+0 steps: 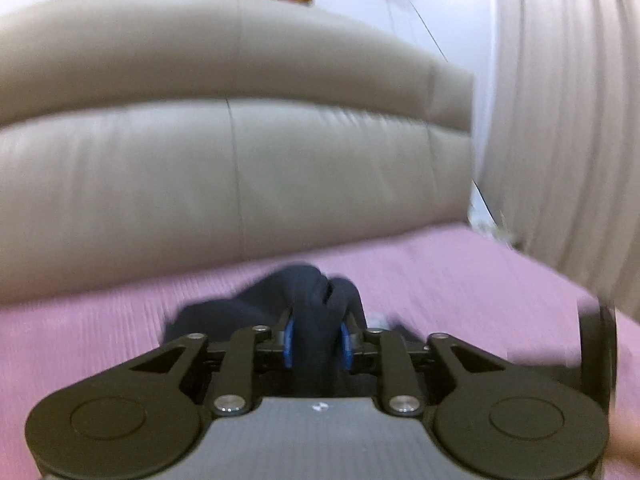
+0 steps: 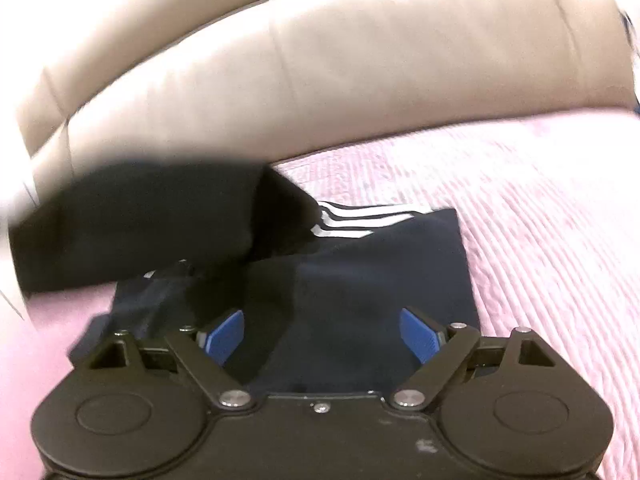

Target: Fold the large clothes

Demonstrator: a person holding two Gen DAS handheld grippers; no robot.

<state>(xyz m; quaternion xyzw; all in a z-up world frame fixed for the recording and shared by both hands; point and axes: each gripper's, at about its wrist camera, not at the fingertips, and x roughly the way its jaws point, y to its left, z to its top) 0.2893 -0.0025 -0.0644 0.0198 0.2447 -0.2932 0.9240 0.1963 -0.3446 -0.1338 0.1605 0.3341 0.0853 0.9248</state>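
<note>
Up close, the left hand-held gripper has its blue pads set narrow, with a thick bunch of the dark navy garment squeezed between them; the cloth bulges out ahead of the fingertips and trails down to the pink ribbed bedspread. Behind it rises a beige padded headboard, with a pale curtain to the right, all blurred. From the right wrist view, the right hand-held gripper stands with its jaws wide, its blue pads well apart and pressing on nothing. Below and between them the same garment lies flat on the bedspread, showing white stripes near its far edge. On the left of that view a dark, blurred fold of the garment is lifted above the bed in front of the headboard.
</note>
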